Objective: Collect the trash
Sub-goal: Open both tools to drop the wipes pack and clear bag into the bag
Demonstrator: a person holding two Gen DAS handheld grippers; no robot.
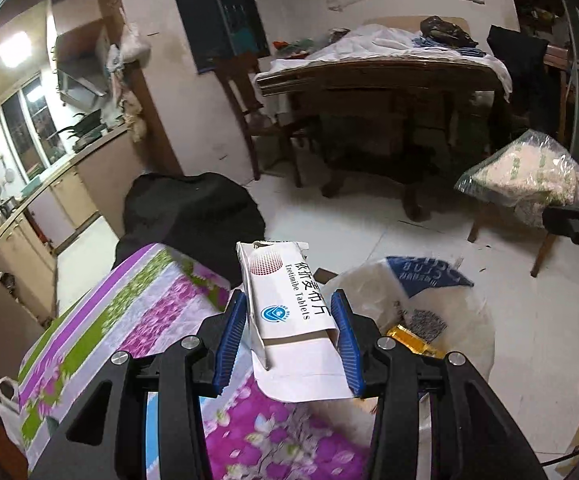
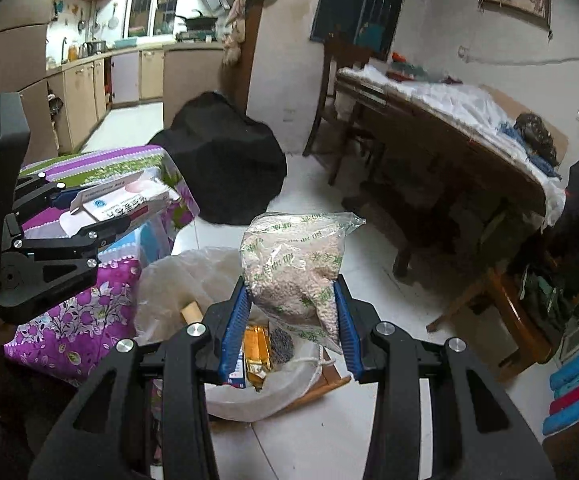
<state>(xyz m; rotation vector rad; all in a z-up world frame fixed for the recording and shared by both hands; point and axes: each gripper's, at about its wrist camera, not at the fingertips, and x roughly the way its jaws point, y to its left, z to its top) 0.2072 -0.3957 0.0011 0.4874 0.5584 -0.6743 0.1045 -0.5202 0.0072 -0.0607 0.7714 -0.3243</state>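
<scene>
- Dim kitchen-and-dining room sprawling out ahead, white tiled floor (image 2: 369,280) under everything, and a floral cloth-covered surface (image 1: 129,320) sitting just beside the open trash bag (image 2: 177,276).
- Left gripper (image 1: 289,332) is clamping a white tablet box (image 1: 285,296), blue pads pressing its two long sides; the box is sticking forward out of the jaws, with a flap hanging open at the near end.
- That box is looking light and thin-walled, probably empty, so a hard squeeze could be crumpling it; holding across the long sides near the middle seems the sensible spot.
- Right gripper (image 2: 289,316) is pinching a clear plastic bag of pale granules (image 2: 293,264) at its lower part, the bulk standing up above the fingers.
- This one is looking soft, slippery and shifting; the fill is likely to be slumping around the pads, so it could be sliding out.
- Both items are hovering over or close beside the trash bag, where a gold packet (image 2: 257,352) and a cardboard tube (image 2: 191,312) are already lying.
- Judging by position, the drop into the bag is coming up next for both.
</scene>
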